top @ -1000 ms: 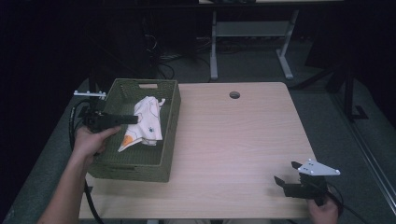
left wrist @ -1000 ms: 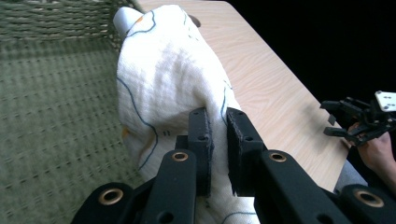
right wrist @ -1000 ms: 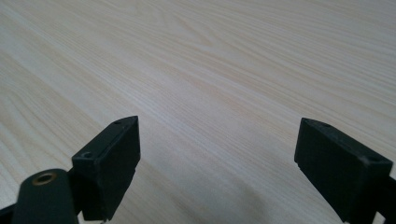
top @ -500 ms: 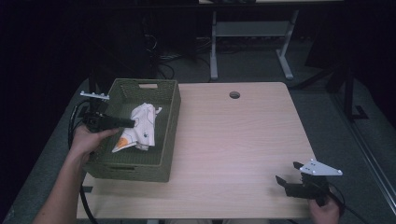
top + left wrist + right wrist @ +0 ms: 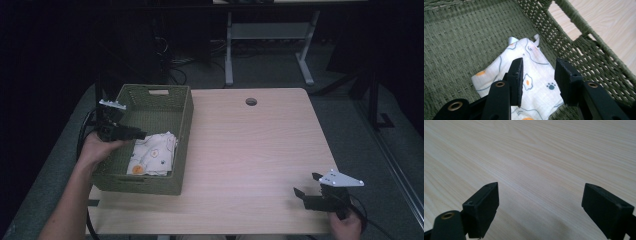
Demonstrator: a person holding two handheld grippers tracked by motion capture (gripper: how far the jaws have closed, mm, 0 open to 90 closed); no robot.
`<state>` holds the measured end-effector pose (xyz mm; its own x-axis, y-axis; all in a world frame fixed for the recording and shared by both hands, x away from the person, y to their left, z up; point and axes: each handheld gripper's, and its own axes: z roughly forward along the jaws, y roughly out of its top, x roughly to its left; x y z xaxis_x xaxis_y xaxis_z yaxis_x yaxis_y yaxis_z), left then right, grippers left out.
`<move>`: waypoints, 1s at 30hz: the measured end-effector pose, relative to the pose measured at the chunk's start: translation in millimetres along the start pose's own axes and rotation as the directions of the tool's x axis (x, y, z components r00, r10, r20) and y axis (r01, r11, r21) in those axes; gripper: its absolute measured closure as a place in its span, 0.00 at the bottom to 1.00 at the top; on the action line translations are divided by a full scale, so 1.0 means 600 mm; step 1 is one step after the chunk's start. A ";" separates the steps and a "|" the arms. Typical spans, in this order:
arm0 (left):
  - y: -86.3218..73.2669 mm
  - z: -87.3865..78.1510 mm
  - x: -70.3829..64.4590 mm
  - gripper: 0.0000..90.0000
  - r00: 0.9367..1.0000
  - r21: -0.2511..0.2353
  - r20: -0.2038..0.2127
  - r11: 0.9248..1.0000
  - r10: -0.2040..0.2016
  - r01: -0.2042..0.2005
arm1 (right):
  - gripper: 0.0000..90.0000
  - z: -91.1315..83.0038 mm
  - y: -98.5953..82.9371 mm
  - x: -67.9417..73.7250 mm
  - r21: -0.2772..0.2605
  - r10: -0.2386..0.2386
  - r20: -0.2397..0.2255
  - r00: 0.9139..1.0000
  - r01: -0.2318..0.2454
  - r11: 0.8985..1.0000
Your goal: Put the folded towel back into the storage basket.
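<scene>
Judging from how things lie, the work of putting the cloth (image 5: 152, 154) into the basket (image 5: 182, 125) looks all but done: the cloth rests flat on the woven floor of the basket, in the half nearer the person and toward the wall that faces the middle of the table (image 5: 260, 150). What seems left is little, perhaps only drawing the left gripper (image 5: 141, 134) clear of the basket, or tidying the cloth if it is meant to lie neater. The left gripper hangs just above the cloth inside the basket, its jaws parted with a gap between them and nothing clamped; in the left gripper view the cloth (image 5: 531, 75) shows through that gap and does not appear to be pinched. The right gripper (image 5: 306, 186) sits low over the bare wood near the front right corner of the table, well apart from the basket, its jaws spread wide and empty. The cloth is white and thin, loosely folded into a rough rectangle, printed with fried-egg shapes, orange spots and a small blue paw mark, with a little loop or tag showing at its far edge.
</scene>
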<state>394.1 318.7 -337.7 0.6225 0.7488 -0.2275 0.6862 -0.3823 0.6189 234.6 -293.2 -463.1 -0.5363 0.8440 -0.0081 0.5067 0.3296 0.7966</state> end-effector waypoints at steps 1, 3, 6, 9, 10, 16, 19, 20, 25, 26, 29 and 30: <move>0.000 0.000 0.000 0.66 1.000 0.000 0.000 1.000 0.000 0.000 | 0.15 0.000 0.000 0.000 0.000 0.000 0.000 1.000 0.000 1.000; -0.003 -0.007 -0.004 0.65 1.000 -0.019 0.006 1.000 -0.006 0.007 | 0.15 0.001 0.002 0.001 -0.003 -0.003 -0.001 1.000 0.003 1.000; -0.008 -0.015 -0.010 0.65 1.000 -0.035 0.010 0.999 -0.005 0.006 | 0.15 0.001 0.004 0.005 -0.004 -0.011 -0.003 1.000 0.011 1.000; -0.013 -0.020 -0.016 0.65 1.000 -0.049 0.015 0.999 -0.007 0.007 | 0.15 0.001 0.004 0.007 -0.006 -0.016 -0.007 1.000 0.016 1.000; -0.014 -0.021 -0.018 0.65 1.000 -0.049 0.015 0.999 -0.004 0.004 | 0.15 0.002 0.004 0.007 -0.005 -0.016 -0.006 1.000 0.016 1.000; -0.019 -0.022 -0.021 0.63 1.000 -0.055 0.016 0.998 -0.008 0.009 | 0.15 0.002 0.005 0.007 -0.003 -0.018 -0.007 1.000 0.018 1.000; -0.017 -0.020 -0.024 0.62 1.000 -0.057 0.013 0.998 -0.009 0.010 | 0.15 0.002 0.004 0.007 0.001 -0.019 -0.006 1.000 0.019 1.000; -0.017 -0.020 -0.024 0.61 1.000 -0.057 0.013 0.998 -0.009 0.010 | 0.15 0.002 0.004 0.007 0.001 -0.019 -0.006 1.000 0.019 1.000; -0.010 -0.016 -0.036 0.58 1.000 -0.070 0.020 0.998 -0.001 0.002 | 0.15 0.003 0.004 0.007 0.001 -0.017 -0.005 1.000 0.017 1.000; -0.010 -0.015 -0.038 0.57 1.000 -0.070 0.021 0.998 0.001 0.001 | 0.15 0.003 0.004 0.008 0.002 -0.017 -0.004 1.000 0.017 1.000; -0.006 -0.013 -0.047 0.55 1.000 -0.070 0.024 0.997 0.013 -0.011 | 0.15 0.003 0.004 0.008 0.004 -0.018 -0.004 1.000 0.018 1.000; -0.005 -0.012 -0.049 0.55 1.000 -0.070 0.023 0.997 0.014 -0.013 | 0.15 0.003 0.004 0.008 0.003 -0.018 -0.004 1.000 0.018 1.000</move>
<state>371.0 301.8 -327.5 0.6407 0.7308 -0.2356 0.6501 -0.3531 0.6728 234.5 -287.4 -462.3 -0.5480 0.8362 -0.0200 0.4989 0.3460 0.7946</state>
